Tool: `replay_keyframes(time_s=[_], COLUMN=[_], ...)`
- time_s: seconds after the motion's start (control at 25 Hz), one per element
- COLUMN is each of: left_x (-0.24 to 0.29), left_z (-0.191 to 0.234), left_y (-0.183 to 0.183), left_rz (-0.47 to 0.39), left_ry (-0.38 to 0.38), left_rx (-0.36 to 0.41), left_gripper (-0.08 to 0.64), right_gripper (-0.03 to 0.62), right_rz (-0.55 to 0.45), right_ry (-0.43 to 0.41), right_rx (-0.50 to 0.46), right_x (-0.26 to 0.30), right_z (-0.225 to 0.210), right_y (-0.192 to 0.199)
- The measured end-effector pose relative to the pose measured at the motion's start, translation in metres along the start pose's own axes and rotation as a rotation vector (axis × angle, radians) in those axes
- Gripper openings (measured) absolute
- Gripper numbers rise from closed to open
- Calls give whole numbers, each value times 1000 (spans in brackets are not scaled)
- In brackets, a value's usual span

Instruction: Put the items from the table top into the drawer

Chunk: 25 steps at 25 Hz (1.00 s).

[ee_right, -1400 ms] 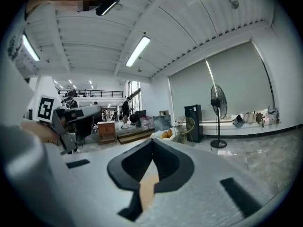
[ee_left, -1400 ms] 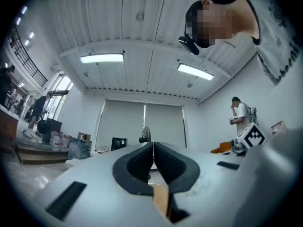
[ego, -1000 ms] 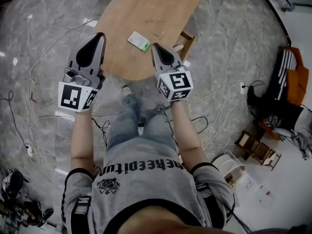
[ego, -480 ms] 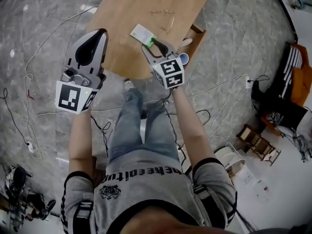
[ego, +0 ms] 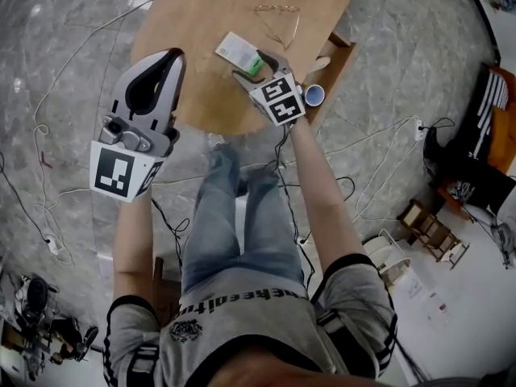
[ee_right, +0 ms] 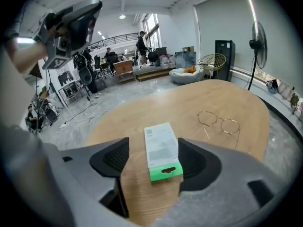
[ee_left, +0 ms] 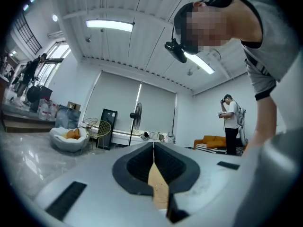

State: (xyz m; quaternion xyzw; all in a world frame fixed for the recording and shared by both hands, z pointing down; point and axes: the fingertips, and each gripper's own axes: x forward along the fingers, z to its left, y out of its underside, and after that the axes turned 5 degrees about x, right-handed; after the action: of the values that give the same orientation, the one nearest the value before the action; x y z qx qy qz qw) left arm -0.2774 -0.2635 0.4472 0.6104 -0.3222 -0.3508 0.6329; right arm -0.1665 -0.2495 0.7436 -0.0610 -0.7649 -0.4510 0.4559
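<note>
A white packet with a green hanging tab (ee_right: 162,150) lies flat on the wooden table (ego: 197,22), near its front edge. The right hand-held gripper (ego: 256,67) tilts down over it. Its jaws have just been opening and now stand wide apart, one on each side of the packet's green end, with the pads not pressing on it. Wire-framed glasses (ee_right: 218,121) lie farther along the table. The left hand-held gripper (ee_left: 153,150) hovers level beside the table's edge, jaws together and empty.
</note>
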Motion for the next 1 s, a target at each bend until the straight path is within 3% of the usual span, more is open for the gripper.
replay_keyframes(time_s=[0.36,0.6,0.8,1.0], left_x=[-10,-14,-14,-11], left_z=[8,19,26,21], left_y=[48,54,50,43], left_rz=[61,62,44,33], left_ry=[18,-10,-26,-14], left_rx=[-16,-31,-37,-34], left_gripper=[11,11,11,11], right_gripper=[367,367,353,348], right_rz=[121,153,147,40], right_ry=[14,21,31,31], right_rx=[-95,-127,-139,-45], right_x=[48,62,61,42], right_z=[-23,-26,-23,-15], right_y=[26,28,28,14])
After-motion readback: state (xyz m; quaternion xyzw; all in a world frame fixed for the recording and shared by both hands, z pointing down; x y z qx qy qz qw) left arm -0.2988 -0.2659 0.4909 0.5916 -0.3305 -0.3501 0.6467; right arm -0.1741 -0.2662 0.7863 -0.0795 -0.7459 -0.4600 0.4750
